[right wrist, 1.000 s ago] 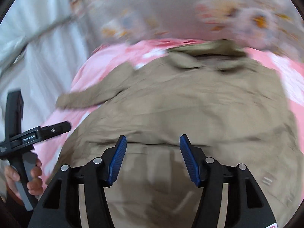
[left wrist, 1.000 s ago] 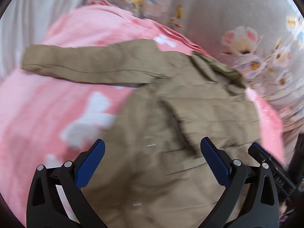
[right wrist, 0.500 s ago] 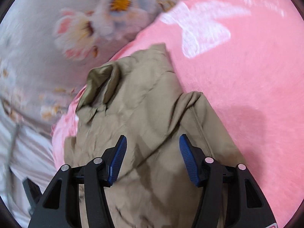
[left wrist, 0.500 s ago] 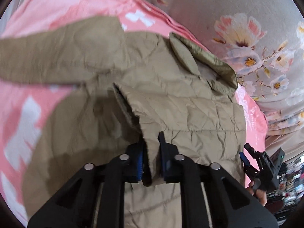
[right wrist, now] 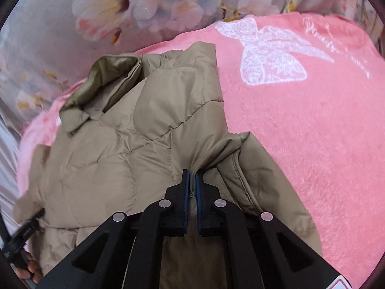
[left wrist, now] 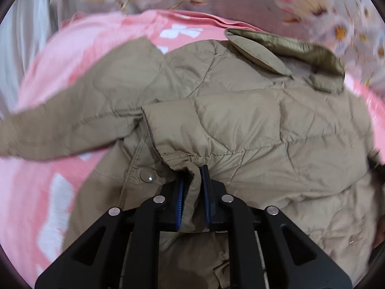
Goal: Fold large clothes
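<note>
1. item: one tan quilted jacket (left wrist: 252, 110), spread on a pink blanket (right wrist: 312, 132) with a white bow print; a grey floral cloth (right wrist: 144, 12) lies beyond it along the top of both views.
2. left gripper (left wrist: 194, 175): your jaws have just been closing and are now clamped on a gathered edge of the jacket at lower centre of the left view, fabric bunched between the blue pads. a snap button (left wrist: 147, 175) sits just left of the grip.
3. right gripper (right wrist: 190, 180): your jaws have just been closing and now pinch a fold of jacket fabric at lower centre of the right view, pads nearly together.
4. orientation: the collar (left wrist: 300, 55) points to the upper right of the left view and the upper left of the right view, away from you. the long axis runs from your grippers up toward the collar. one sleeve (left wrist: 72, 120) stretches out to the left edge of the left view, across that axis.
5. step in hand, by my reading: an early fold, with both near-edge grips just taken and the fabric already lifted into a flap.
6. next move calls for: you carry both grips together at even height toward the collar, keeping the padded layers from slipping out; the outstretched sleeve looks yet to be tucked in.
</note>
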`<state>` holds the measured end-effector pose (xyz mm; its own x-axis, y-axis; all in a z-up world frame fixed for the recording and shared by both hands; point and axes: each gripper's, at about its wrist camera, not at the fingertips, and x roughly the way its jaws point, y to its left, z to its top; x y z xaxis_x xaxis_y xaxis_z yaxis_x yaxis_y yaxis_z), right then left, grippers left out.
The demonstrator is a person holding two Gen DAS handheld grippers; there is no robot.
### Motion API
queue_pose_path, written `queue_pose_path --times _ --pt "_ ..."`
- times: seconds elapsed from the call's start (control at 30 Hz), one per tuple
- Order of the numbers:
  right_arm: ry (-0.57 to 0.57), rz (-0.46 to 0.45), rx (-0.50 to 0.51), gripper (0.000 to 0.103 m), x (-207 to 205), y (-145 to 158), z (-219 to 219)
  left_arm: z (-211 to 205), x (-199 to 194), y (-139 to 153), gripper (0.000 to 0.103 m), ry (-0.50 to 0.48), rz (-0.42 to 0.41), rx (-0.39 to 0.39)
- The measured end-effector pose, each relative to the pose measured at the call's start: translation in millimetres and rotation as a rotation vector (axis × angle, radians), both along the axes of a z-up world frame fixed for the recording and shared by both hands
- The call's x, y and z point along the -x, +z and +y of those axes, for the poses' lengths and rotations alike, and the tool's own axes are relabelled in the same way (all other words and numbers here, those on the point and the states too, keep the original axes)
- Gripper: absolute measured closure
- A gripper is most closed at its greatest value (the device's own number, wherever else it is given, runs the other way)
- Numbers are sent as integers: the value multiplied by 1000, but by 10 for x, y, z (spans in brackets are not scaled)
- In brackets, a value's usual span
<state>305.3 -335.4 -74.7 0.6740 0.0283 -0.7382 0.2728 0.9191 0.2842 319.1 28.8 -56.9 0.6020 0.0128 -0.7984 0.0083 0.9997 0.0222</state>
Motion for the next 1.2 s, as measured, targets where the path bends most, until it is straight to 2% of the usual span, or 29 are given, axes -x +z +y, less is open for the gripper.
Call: queue_pose_path --times 0.13,0.2,0.23,0.3,0.4,0.5,0.63,0.8,1.2 --pt "-13 11 95 93 222 186 85 26 201 245 64 30 -68 -127" --pt "-17 -35 112 91 398 296 54 6 352 450 56 46 -147 -192" --pt "-14 -65 117 89 469 379 75 -31 415 570 54 46 -183 -201" --pt "22 -119 114 89 502 555 206 -119 461 757 54 26 -217 -157" --pt "117 -155 106 89 400 705 521 -356 408 890 54 -27 -206 -66" --pt "172 -149 113 89 258 668 800 -593 334 801 54 -46 -187 -52" --pt "212 -98 141 89 109 434 1054 -847 131 462 54 -55 -125 -70" --pt "220 -31 160 89 23 127 1100 -869 55 139 54 -45 -81 -71" --pt "216 -21 183 91 -9 -61 1141 -919 116 -61 53 -38 -109 -96"
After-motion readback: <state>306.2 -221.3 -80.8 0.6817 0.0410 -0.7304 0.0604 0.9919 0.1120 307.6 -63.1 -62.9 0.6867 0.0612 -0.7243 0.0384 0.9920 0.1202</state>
